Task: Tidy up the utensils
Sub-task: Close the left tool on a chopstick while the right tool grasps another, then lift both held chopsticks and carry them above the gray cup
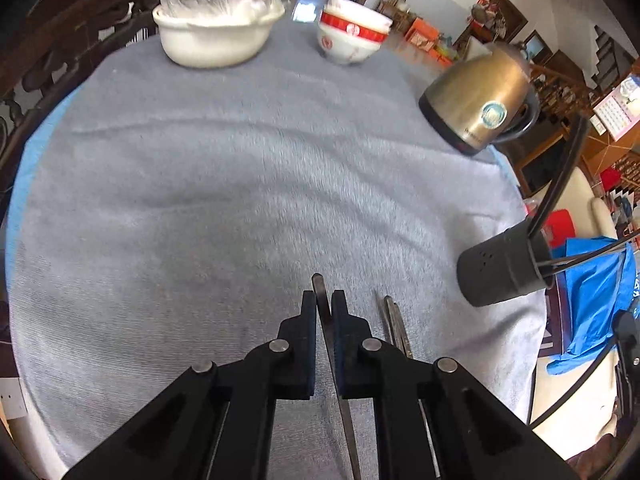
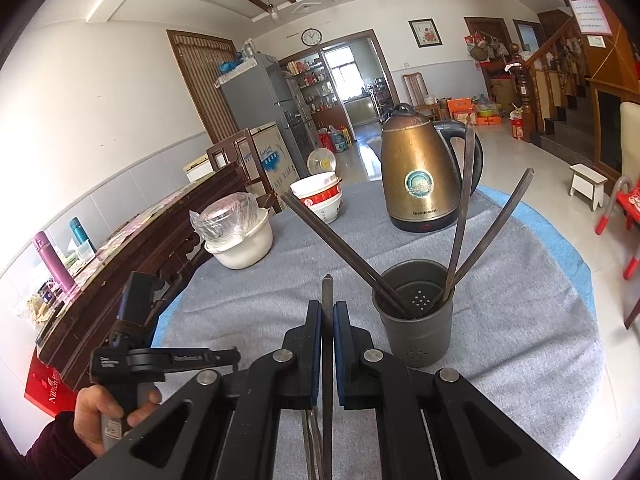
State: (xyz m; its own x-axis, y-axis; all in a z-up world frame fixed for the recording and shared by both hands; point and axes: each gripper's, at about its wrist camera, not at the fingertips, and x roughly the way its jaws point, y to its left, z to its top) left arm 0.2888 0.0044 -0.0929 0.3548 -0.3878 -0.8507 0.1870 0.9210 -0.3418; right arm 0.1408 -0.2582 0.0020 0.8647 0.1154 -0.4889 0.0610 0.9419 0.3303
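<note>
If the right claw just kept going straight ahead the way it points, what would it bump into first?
Probably nothing nearby: the right claw, gripping a chopstick, points left of the grey holder over bare cloth; the stacked bowls lie beyond, though depth is unclear.

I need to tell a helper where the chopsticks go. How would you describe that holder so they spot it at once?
On the round table's grey cloth, look in front of the bronze electric kettle. There stands a dark grey cylindrical holder, open-topped, with small holes, chopsticks leaning out; the other vessels nearby are white bowls.
</note>
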